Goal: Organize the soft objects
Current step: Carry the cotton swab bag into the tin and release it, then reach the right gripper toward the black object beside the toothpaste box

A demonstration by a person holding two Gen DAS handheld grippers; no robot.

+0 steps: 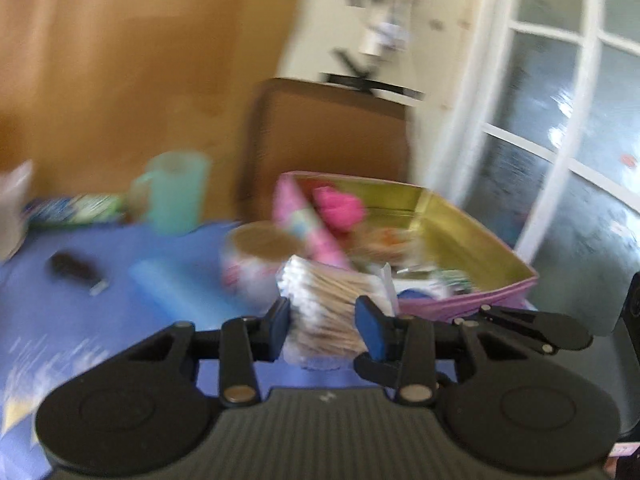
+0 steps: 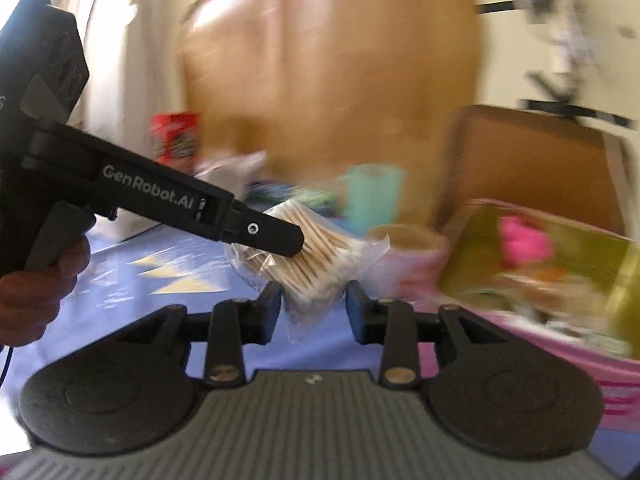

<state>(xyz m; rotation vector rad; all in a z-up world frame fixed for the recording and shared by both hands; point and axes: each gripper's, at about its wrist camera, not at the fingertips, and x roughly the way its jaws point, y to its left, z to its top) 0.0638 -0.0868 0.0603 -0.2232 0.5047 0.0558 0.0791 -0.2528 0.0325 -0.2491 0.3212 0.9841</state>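
Wooden-stick cotton swabs, a whole clear bag of them (image 1: 324,312), are what everything hangs on right now. The left gripper (image 1: 325,326) has its blue pads pinched on the bag from both sides, and the bag is up off the blue tablecloth (image 1: 120,320), not resting on it.

From the right camera you can see the bag (image 2: 316,256) hanging off the tip of the left gripper (image 2: 294,240), with the sticks running slantwise, high end toward the far left, low end toward the near right. The loose plastic tail at the bottom dangles right down between the right gripper's (image 2: 314,312) fingers, which are spread apart. I can't tell if the plastic actually touches either pad; both shots are pretty smeared.

The pink box with the gold lining (image 1: 460,240) sits just past the bag and to its right, near the table's right edge, with a pink fluffy thing (image 1: 340,204) and other bits already in it. A tape roll (image 1: 260,256) sits just left of the box, in front of a green cup (image 1: 176,192).

My guess is the bag is headed for that box, so the move is forward and to the right. The left hand already has it, so it's the obvious one to finish.
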